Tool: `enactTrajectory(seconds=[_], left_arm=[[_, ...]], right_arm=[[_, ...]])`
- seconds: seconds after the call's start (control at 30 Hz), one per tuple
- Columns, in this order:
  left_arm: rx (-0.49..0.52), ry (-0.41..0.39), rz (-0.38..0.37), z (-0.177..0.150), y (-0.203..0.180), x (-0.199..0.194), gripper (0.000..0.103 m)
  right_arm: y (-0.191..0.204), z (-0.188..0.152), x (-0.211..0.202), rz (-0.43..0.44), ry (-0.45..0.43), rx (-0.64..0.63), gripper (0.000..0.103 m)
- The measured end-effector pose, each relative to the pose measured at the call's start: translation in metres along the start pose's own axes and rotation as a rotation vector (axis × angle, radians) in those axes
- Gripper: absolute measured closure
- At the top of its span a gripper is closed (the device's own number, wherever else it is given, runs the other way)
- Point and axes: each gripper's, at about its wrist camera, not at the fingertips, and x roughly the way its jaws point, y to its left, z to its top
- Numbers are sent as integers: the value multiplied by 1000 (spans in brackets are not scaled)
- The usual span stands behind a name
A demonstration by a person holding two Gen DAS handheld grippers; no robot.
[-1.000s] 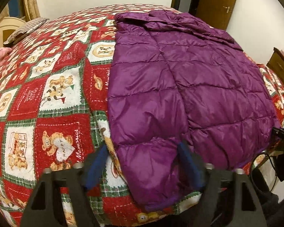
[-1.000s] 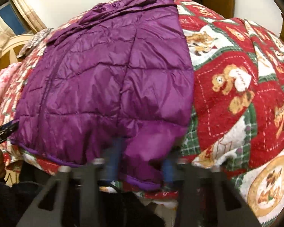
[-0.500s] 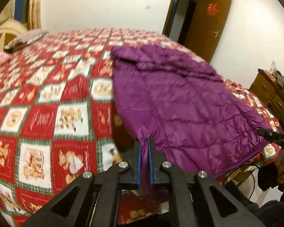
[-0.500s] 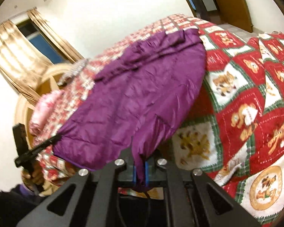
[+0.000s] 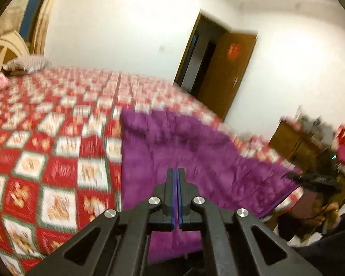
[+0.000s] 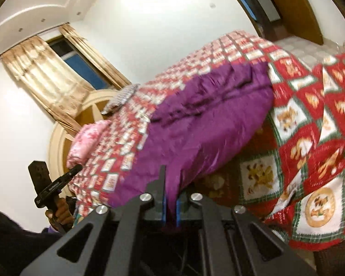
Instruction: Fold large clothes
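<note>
Two grippers: both closed on the near hem of one purple jacket [image 5: 195, 151], each at a different corner.
Left gripper [image 5: 177, 172]: fingers pressed together with the blue pads nearly meeting; purple fabric hangs below and behind the fingers, so the hem is pinched between them. The tool tilts up, looking across the bed toward the far wall.
Right gripper [image 6: 170, 184]: narrow, a fold of purple cloth running straight down between its blue pads. The view is rolled, so the bed slopes up to the right.
Jacket from the left gripper: spreads ahead and to the right of the fingers, its left edge running straight away from them, its far end bunched.
Jacket [image 6: 207, 119] from the right gripper: rises ahead and above the fingers, lifted clear of the quilt on the right so a shadowed gap shows beneath that edge.
Quilt [image 5: 46, 161]: red, white and green teddy-bear squares, left of and beyond the left gripper; in the right view [image 6: 310, 138] it lies right of the fingers.
Person's left hand [image 6: 59, 209]: seen far left of the right gripper, wrapped round the black handle of the other tool, held low beside the bed.
Right tool from the left view [image 5: 315, 180]: dark, at the jacket's far right corner, blurred.
Pink pillow [image 6: 87, 140]: up and left of the right gripper, near the headboard.
Brown door [image 5: 225, 73]: ahead and right of the left gripper, standing open.
</note>
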Motion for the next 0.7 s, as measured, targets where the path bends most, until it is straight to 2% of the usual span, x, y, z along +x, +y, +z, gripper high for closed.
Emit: enactTrajectory(seconds=[0.07, 0.17, 0.23, 0.33, 0.37, 0.4, 0.43, 0.5, 0.63, 0.7], left_arm=[[2, -51, 28, 15, 1, -13, 103], [55, -45, 149, 30, 6, -2, 102], [39, 62, 204, 29, 17, 23, 102], [-71, 307, 190, 3, 40, 72, 102], [-131, 391, 158, -12, 48, 88, 102], [-212, 466, 94, -30, 55, 102, 102], [-273, 518, 49, -47, 57, 109, 102], [-334, 563, 54, -73, 55, 115, 102], [-275, 662, 104, -110, 35, 124, 102], [-292, 693, 93, -122, 33, 125, 102]], right_arm=[[12, 11, -6, 21, -26, -28, 95], [18, 23, -3, 21, -52, -45, 95], [18, 26, 2, 9, -48, -55, 95], [18, 26, 8, 14, -32, -58, 95], [18, 26, 9, 12, -31, -60, 95], [18, 25, 11, 10, -29, -59, 95], [16, 24, 10, 9, -28, -58, 95], [12, 21, 12, 8, -19, -49, 95], [6, 18, 16, 17, -10, -23, 95], [5, 18, 16, 22, -12, -20, 95]])
